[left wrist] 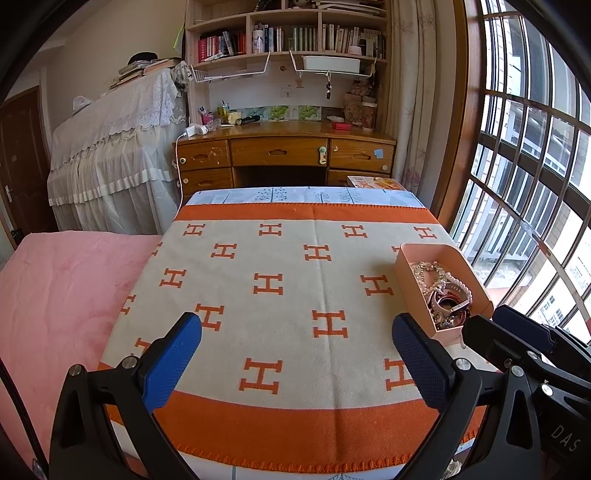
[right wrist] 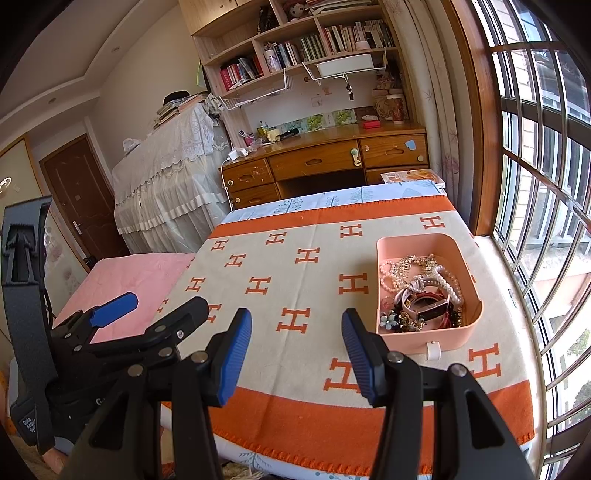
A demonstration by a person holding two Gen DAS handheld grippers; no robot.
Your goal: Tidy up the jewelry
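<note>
- Orange-and-cream blanket (left wrist: 288,295) with H pattern, spread flat over table top, light blue patterned cloth (left wrist: 295,195) showing beyond far edge.
- Pink box (right wrist: 430,341) on blanket toward window side, open at top, small white pull tab (right wrist: 433,350) on near wall.
- Heaped inside box: jewelry (right wrist: 421,291), tangled together: pearl strands (right wrist: 452,282), a sparkly crown-like piece (right wrist: 410,264), a watch with pink strap (right wrist: 428,307), a pale blue flower piece (right wrist: 388,319).
- Left gripper (left wrist: 297,338) above near part of blanket, blue pads set wide apart, nothing between them, only bare blanket.
- Right gripper (right wrist: 295,341) also above near blanket, just left of box in own view, blue pads parted at a middling width, holding nothing.
- Box apart from both pairs of pads; near left corner close beside right-hand pad (right wrist: 356,354) of right gripper, whether touching cannot be told.
- Seen from left wrist, right gripper's black frame and a dark blue pad (left wrist: 517,325) at near end of box.
- Seen from right wrist, left gripper (right wrist: 147,314) off to left, over edge of blanket beside pink bedding (right wrist: 129,273).
- Beyond table: wooden desk (left wrist: 288,151) with drawers, bookshelves (left wrist: 288,33) above, lace-covered furniture (left wrist: 114,147) to left, barred window (left wrist: 528,147) to right.
</note>
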